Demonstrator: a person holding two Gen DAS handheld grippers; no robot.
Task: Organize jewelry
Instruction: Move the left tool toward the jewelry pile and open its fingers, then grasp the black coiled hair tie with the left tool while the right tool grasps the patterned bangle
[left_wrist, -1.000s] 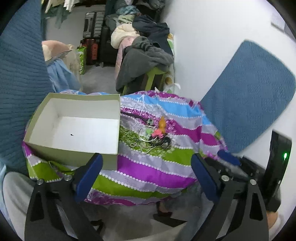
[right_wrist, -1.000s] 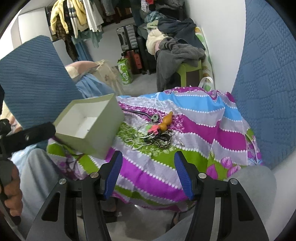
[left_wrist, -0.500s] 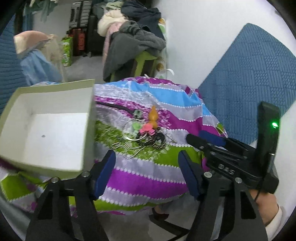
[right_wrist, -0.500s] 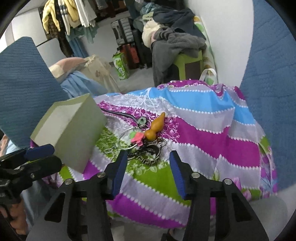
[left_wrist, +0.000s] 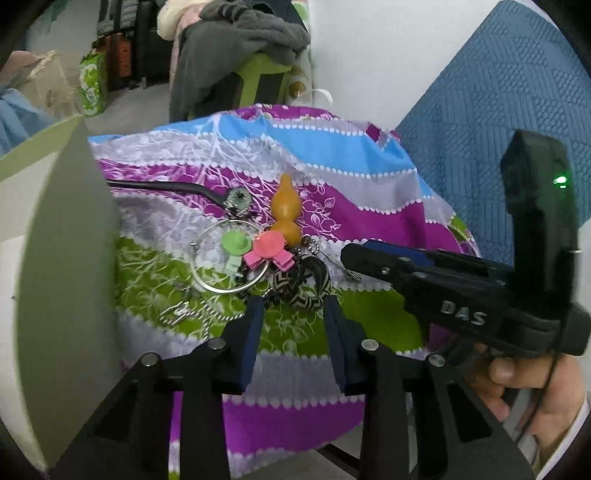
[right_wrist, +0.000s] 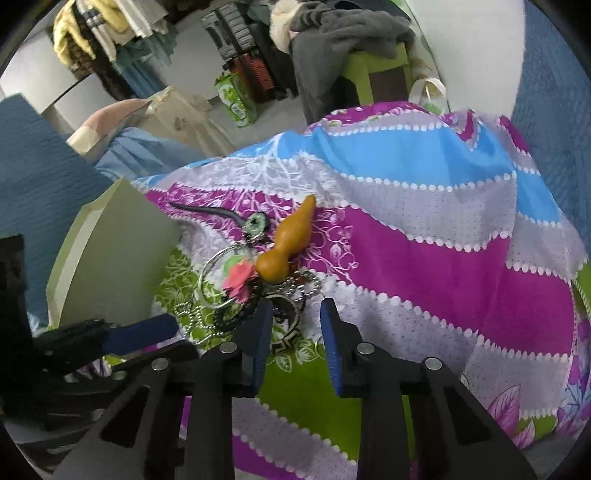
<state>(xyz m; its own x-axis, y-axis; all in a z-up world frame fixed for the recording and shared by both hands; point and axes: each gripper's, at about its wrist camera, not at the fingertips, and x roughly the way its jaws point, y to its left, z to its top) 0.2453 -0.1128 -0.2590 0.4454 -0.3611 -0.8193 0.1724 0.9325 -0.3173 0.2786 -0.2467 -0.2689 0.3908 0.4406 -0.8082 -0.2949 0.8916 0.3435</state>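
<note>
Here my left tongs (left_wrist: 293, 308) point down at the jewelry pile (left_wrist: 258, 254) on the striped cloth (left_wrist: 369, 206) that covers the surface. Their blue pads (left_wrist: 255, 332) are closing, with a gap left between them, and nothing is clamped; the tips sit just at the near edge of the pile, close to the black-and-cream patterned bangle (left_wrist: 306, 284). My right tongs (right_wrist: 295, 314) are closing too, pads apart and empty, their left tip just beside that same bangle (right_wrist: 284, 317).

The pile lies in the middle of the cloth. At its far side is an orange gourd-shaped pendant (left_wrist: 286, 214), with a pink flower clip (left_wrist: 269, 251) touching its near end. To the left of the clip is a green flower piece (left_wrist: 236, 243) inside a silver hoop (left_wrist: 221, 258). A dark cord (left_wrist: 159, 186) runs left from a small round green charm (left_wrist: 238, 197) at the far left of the heap. A silver ball chain (left_wrist: 195, 310) trails on the green stripe at the near left.

The open pale-green box (left_wrist: 66, 258) stands at the left, right beside the pile, its wall filling much of the left wrist view. In that view my right hand (left_wrist: 535, 384) grips the black handle of the right tongs, which reach in from the right, near the pile.
</note>
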